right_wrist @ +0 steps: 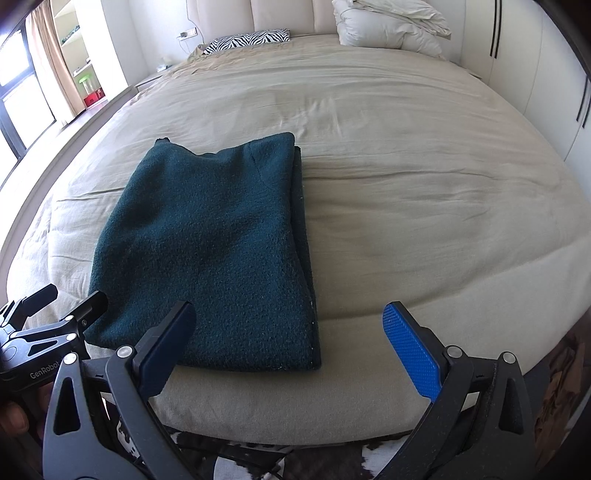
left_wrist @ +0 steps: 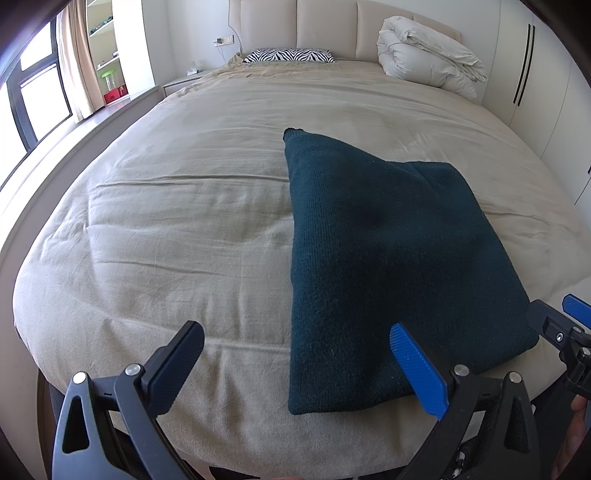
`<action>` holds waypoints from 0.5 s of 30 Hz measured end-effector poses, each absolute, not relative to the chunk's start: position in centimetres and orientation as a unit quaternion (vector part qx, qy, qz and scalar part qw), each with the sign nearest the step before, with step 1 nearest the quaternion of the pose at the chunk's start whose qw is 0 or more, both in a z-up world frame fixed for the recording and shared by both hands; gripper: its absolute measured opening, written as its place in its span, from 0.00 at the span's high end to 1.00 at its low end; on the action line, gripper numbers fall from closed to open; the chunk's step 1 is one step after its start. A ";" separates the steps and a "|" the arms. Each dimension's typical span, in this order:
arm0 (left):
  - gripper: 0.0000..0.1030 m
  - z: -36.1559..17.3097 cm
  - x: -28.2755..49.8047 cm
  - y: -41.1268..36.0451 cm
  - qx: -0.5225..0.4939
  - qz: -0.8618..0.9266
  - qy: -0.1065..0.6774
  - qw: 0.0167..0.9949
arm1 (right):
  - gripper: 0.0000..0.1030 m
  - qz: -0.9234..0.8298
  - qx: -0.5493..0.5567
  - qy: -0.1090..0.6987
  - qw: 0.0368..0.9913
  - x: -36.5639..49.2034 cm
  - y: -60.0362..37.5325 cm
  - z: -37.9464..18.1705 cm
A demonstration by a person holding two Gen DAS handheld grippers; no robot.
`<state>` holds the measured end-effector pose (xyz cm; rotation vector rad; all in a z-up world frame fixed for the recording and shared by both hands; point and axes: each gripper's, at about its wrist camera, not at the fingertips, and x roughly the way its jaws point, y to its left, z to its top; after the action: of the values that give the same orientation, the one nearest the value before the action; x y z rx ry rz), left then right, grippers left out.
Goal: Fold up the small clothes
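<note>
I hold my left gripper [left_wrist: 295,363] low over the near edge of the bed [left_wrist: 177,229], its fingers spread wide and holding nothing. Its blue finger [left_wrist: 419,369] hangs over the near end of the sweater [left_wrist: 388,258]; I cannot tell whether it touches the knit. My right gripper [right_wrist: 295,339] is just as wide and bare, its dark finger [right_wrist: 168,347] over the sweater's near edge, its blue one over bare sheet. The dark teal sweater lies folded in a long stack near the foot of the bed, one narrow end poking up toward the headboard [left_wrist: 325,26]. Far back, a zebra pillow [left_wrist: 290,56] lies flat against the headboard, and a folded white duvet [left_wrist: 428,55] sits in the far right corner. On the shelves [left_wrist: 107,44] by the window stand a green-lidded jar [left_wrist: 109,79] and a red box [left_wrist: 114,96]; what they hold is too small to tell
</note>
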<state>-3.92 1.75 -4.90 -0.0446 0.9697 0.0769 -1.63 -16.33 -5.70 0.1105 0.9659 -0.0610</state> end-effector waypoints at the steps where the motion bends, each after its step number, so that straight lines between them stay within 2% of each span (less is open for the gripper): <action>1: 0.00 -4.9 -3.9 1.7 -0.022 0.037 0.466 0.884 | 0.00 -0.029 0.053 0.464 0.884 -1.6 -16.4 -5.7; 15: 0.00 -5.0 -4.0 1.8 -0.022 0.036 0.466 0.884 | 0.00 -0.030 0.054 0.465 0.883 -1.6 -16.4 -5.8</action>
<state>-3.96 1.77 -5.03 -0.0456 0.9702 0.0754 -1.61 -16.41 -5.78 0.1125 0.9679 -0.0621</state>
